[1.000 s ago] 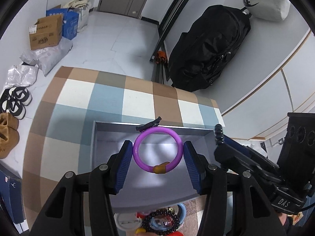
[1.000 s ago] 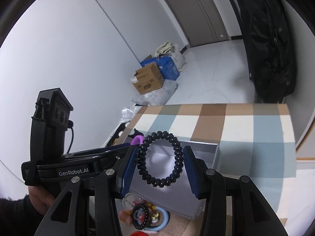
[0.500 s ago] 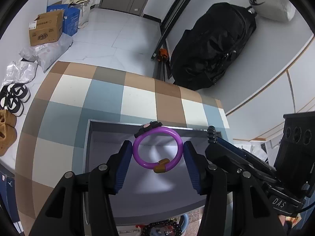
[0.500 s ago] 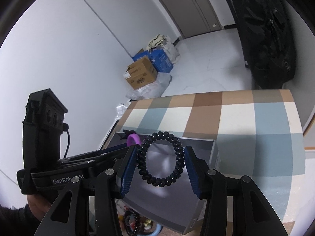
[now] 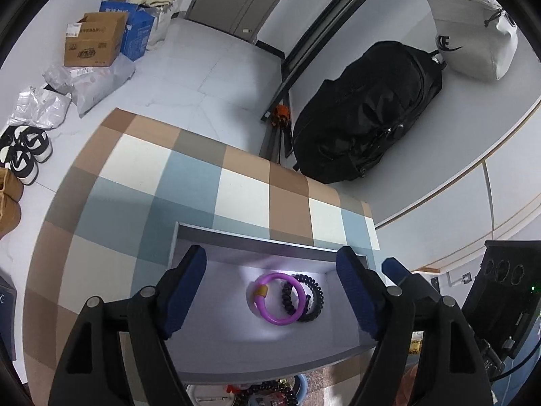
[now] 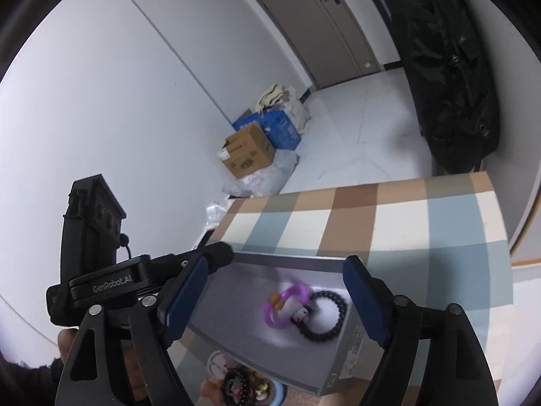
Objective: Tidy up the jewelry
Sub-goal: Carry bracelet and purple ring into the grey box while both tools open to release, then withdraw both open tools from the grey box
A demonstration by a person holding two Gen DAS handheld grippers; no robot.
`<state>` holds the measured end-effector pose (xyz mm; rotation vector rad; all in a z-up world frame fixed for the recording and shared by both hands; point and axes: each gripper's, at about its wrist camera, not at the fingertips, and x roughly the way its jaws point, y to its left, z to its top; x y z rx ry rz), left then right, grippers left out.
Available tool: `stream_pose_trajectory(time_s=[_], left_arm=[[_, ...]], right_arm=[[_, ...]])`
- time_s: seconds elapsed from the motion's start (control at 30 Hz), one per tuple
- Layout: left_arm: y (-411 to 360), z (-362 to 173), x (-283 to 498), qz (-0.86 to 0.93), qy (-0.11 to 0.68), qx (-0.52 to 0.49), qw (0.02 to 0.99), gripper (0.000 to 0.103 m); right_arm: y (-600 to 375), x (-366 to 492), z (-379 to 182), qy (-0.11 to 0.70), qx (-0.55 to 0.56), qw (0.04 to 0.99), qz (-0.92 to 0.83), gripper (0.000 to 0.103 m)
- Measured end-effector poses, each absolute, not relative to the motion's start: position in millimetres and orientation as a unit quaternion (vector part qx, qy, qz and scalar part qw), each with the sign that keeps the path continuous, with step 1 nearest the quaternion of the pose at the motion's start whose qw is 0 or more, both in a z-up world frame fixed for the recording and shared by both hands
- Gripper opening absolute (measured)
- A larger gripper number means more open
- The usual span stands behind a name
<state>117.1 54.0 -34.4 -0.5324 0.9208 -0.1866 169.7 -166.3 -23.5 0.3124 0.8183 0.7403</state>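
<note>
A purple ring bracelet (image 5: 275, 299) with an orange bead lies on the floor of the grey box (image 5: 236, 235). A black coiled bracelet (image 5: 309, 299) lies against its right side. Both show again in the right wrist view, the purple bracelet (image 6: 285, 306) partly overlapping the black bracelet (image 6: 324, 321). My left gripper (image 5: 270, 294) hovers above the box, its jaws opening, with nothing pressed between the blue pads. My right gripper (image 6: 275, 301) is likewise above the box, jaws opening and apart from the bracelets. The left gripper's body (image 6: 111, 280) appears at the left of the right wrist view.
The box stands on a checked cloth (image 5: 189, 182). A small dish with more beaded jewelry (image 6: 243, 387) sits at the near side of the box. Beyond the table lie cardboard boxes (image 5: 94, 44), shoes (image 5: 23, 152) and a black bag (image 5: 365, 118) on the floor.
Both grippers have opened and let go. The purple bracelet and the black bracelet have dropped from between the pads onto the box floor, side by side.
</note>
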Motion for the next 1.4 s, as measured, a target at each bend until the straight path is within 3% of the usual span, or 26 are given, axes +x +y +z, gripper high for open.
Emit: stream_pose_trajectory(time_s=[0.3, 0.43, 0.83, 1.0, 1.4], left_arm=[[51, -21, 95, -0.053, 0.402, -0.198, 0.893, 0.077], [47, -21, 76, -0.043, 0.388, -0.175, 0.904, 0.087], [34, -23, 35, 0.000, 0.385, -0.119, 0.915, 0.088], [28, -23, 18, -0.003, 0.379, -0.110, 0.919, 0.099], [17, -41, -6, -0.038, 0.411, -0.115, 0.904, 0.099]], right_arm=[[-183, 161, -18, 0.377, 0.156, 0.852, 0.327, 0.098], [-188, 151, -15, 0.370, 0.155, 0.858, 0.320, 0.103], [-194, 116, -6, 0.358, 0.116, 0.876, 0.303, 0.103], [-193, 100, -4, 0.350, 0.089, 0.884, 0.298, 0.103], [-195, 71, -3, 0.344, 0.048, 0.895, 0.281, 0.103]])
